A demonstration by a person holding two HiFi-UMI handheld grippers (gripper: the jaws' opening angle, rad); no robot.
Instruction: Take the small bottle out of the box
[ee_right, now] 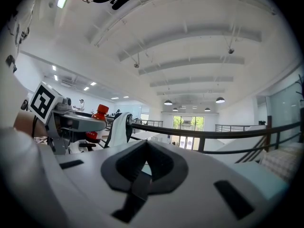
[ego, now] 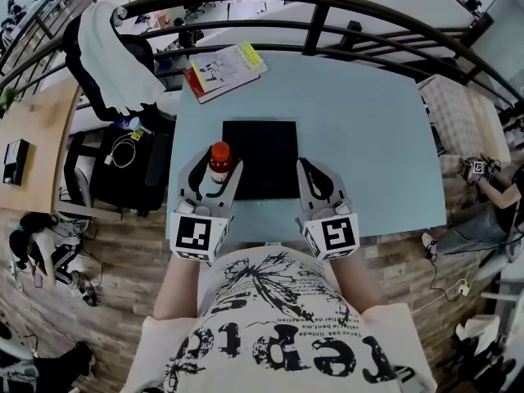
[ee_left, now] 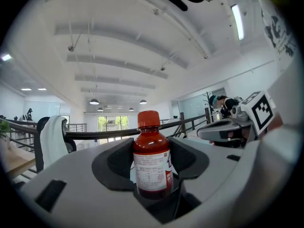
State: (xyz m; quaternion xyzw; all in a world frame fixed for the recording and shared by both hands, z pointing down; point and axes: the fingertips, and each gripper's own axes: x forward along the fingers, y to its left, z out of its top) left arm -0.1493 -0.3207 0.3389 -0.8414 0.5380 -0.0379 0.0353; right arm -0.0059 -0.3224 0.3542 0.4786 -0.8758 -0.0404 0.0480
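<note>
A small bottle (ego: 219, 160) with a red cap, dark red contents and a white label stands upright between the jaws of my left gripper (ego: 214, 176), which is shut on it. It hangs over the left edge of the flat black box (ego: 262, 166) on the pale blue table (ego: 360, 121). In the left gripper view the bottle (ee_left: 151, 158) fills the centre, clamped at its lower body by my left gripper (ee_left: 152, 175). My right gripper (ego: 312, 173) sits at the box's right edge, shut and holding nothing; its pads meet in the right gripper view (ee_right: 144, 167), where the bottle (ee_right: 98, 117) shows at left.
A book (ego: 223, 70) lies at the table's far left corner. A chair draped with white cloth (ego: 115, 56) and a black bag (ego: 123, 166) stand left of the table. A dark metal railing (ego: 327, 6) curves behind. A seated person (ego: 491, 191) is at far right.
</note>
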